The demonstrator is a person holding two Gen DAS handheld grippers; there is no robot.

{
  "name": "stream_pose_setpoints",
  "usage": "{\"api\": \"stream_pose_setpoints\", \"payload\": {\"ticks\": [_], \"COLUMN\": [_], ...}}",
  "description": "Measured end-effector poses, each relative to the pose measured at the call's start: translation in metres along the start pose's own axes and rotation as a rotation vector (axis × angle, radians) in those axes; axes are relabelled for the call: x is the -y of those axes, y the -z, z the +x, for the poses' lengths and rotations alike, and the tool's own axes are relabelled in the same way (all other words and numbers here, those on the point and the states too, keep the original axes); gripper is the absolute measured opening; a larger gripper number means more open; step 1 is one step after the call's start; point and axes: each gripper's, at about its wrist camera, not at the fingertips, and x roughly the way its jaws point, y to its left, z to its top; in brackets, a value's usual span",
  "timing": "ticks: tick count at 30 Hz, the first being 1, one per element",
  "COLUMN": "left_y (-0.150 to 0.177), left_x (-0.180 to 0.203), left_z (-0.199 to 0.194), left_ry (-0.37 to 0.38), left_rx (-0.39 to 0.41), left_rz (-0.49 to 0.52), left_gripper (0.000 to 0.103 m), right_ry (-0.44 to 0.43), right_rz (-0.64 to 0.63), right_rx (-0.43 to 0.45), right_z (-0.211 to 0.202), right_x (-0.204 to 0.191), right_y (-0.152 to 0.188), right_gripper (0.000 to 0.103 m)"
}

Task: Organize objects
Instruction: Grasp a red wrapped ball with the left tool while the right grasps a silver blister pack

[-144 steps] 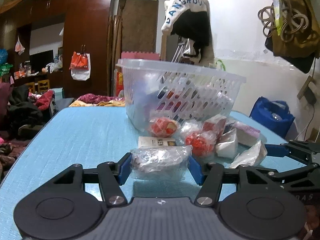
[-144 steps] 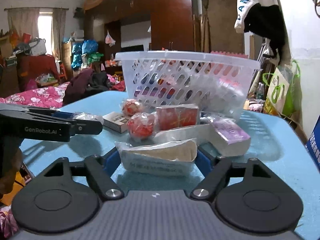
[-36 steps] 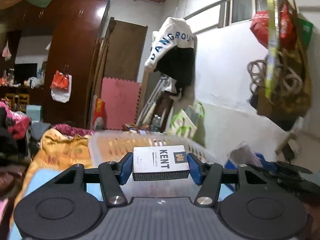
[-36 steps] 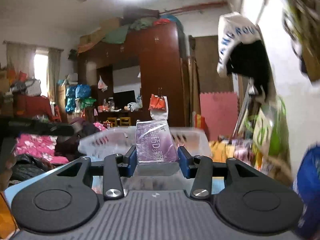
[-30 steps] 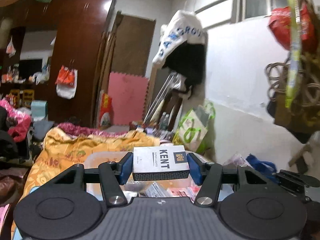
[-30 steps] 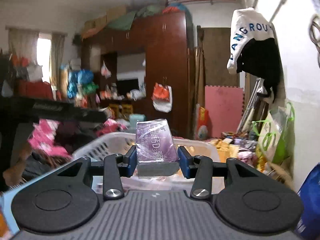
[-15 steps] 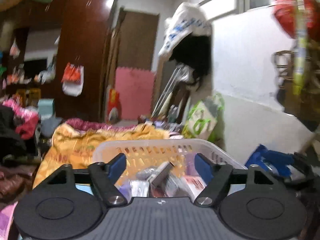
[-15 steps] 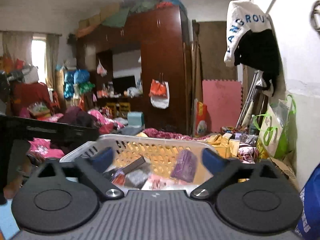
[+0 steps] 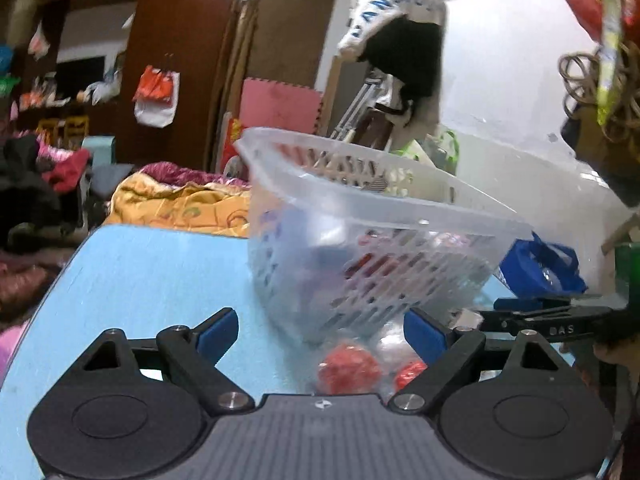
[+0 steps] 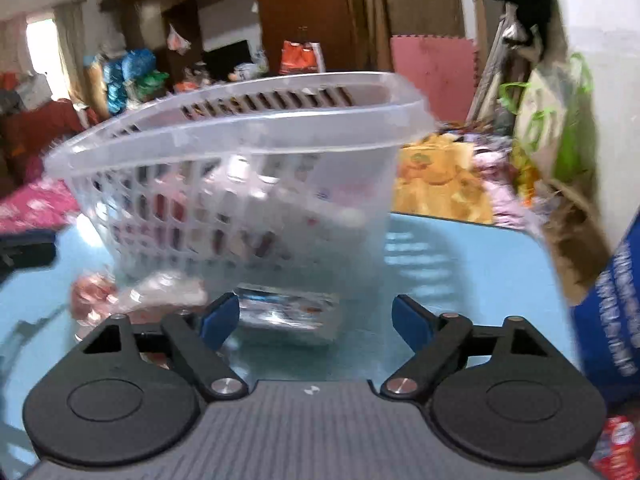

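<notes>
**Both grippers empty before the basket**

The left gripper (image 9: 320, 332) is seen with its blue pads set wide apart, and its jaws are opening; nothing is pressed by either pad. Beyond the gap between the jaws, the clear slatted basket (image 9: 360, 216) is stood on the blue table (image 9: 152, 280), and blurred red, white and purple packages are made out through its walls. Just ahead of the jaws, low in the gap and in front of the basket's foot, a red wrapped ball (image 9: 346, 368) is lain on the table, and a second red wrapped ball (image 9: 410, 374) is placed close to the right-hand pad. Whether the pad is touched by it cannot be told. Further to the right of these jaws, the black arm of the other tool is seen reaching in level with the basket's base.

The right gripper (image 10: 316, 316) is likewise held with its pads well apart, and its jaws are closing, yet no object is clamped. In the gap, just beyond the pads, a flat clear-wrapped packet (image 10: 288, 312) is lain against the basket's (image 10: 248, 128) lower wall on the table (image 10: 460, 264). To the left of the left-hand pad, a crinkled clear bag (image 10: 164, 292) and a reddish wrapped item (image 10: 94, 292) are seen at the basket's foot, much blurred. Off to the right of these jaws, a blue bag (image 10: 616, 320) is seen at the table's edge.
</notes>
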Motion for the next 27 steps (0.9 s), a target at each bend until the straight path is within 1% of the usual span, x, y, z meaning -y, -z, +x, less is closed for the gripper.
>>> {"api": "stream_pose_setpoints", "payload": {"ticks": [2, 5, 6, 7, 8, 14, 16, 17, 18, 19, 21, 22, 24, 25, 26, 27], "left_y": [0.001, 0.003, 0.005, 0.006, 0.007, 0.014, 0.016, 0.018, 0.019, 0.021, 0.022, 0.022, 0.022, 0.022, 0.022, 0.022], "left_x": [-0.005, -0.011, -0.011, -0.009, -0.007, 0.014, 0.022, 0.025, 0.029, 0.032, 0.035, 0.036, 0.035, 0.035, 0.035, 0.033], "left_z": [0.002, 0.007, 0.009, 0.011, 0.013, 0.025, 0.031, 0.034, 0.037, 0.038, 0.036, 0.036, 0.040, 0.040, 0.039, 0.038], "left_ry": [-0.008, -0.016, -0.016, -0.017, -0.020, -0.030, -0.048, -0.063, -0.084, -0.104, -0.130, -0.143, -0.134, -0.126, -0.116, -0.093], "left_rx": [-0.002, -0.018, -0.025, -0.031, -0.037, -0.073, -0.099, -0.112, -0.122, -0.127, -0.116, -0.117, -0.138, -0.140, -0.131, -0.124], "left_rz": [-0.022, -0.040, -0.037, -0.030, -0.018, 0.057, 0.079, 0.091, 0.107, 0.122, 0.138, 0.145, 0.144, 0.145, 0.141, 0.130], "left_gripper": [0.092, 0.092, 0.092, 0.092, 0.092, 0.092, 0.092, 0.091, 0.085, 0.082, 0.070, 0.068, 0.060, 0.059, 0.049, 0.048], "right_ry": [-0.022, 0.033, 0.049, 0.059, 0.056, 0.090, 0.101, 0.092, 0.082, 0.078, 0.077, 0.081, 0.093, 0.097, 0.101, 0.104], "right_rz": [-0.024, -0.081, -0.090, -0.094, -0.089, -0.089, -0.090, -0.085, -0.079, -0.077, -0.080, -0.085, -0.101, -0.106, -0.111, -0.112], "right_rx": [-0.003, -0.031, -0.046, -0.056, -0.057, -0.004, 0.007, 0.013, 0.024, 0.029, 0.038, 0.042, 0.045, 0.044, 0.045, 0.052], "right_z": [0.003, 0.008, 0.011, 0.012, 0.011, -0.018, -0.022, -0.025, -0.028, -0.029, -0.029, -0.029, -0.028, -0.029, -0.028, -0.031], "right_x": [-0.010, -0.020, -0.020, -0.020, -0.018, -0.006, -0.006, -0.004, -0.003, -0.003, -0.006, -0.008, -0.011, -0.013, -0.014, -0.015], "right_y": [0.000, 0.004, 0.005, 0.007, 0.010, 0.031, 0.035, 0.036, 0.036, 0.036, 0.035, 0.034, 0.033, 0.034, 0.034, 0.035], "right_gripper": [0.086, 0.085, 0.082, 0.072, 0.070, 0.070, 0.070, 0.070, 0.070, 0.070, 0.070, 0.070, 0.070, 0.070, 0.070, 0.070]}}
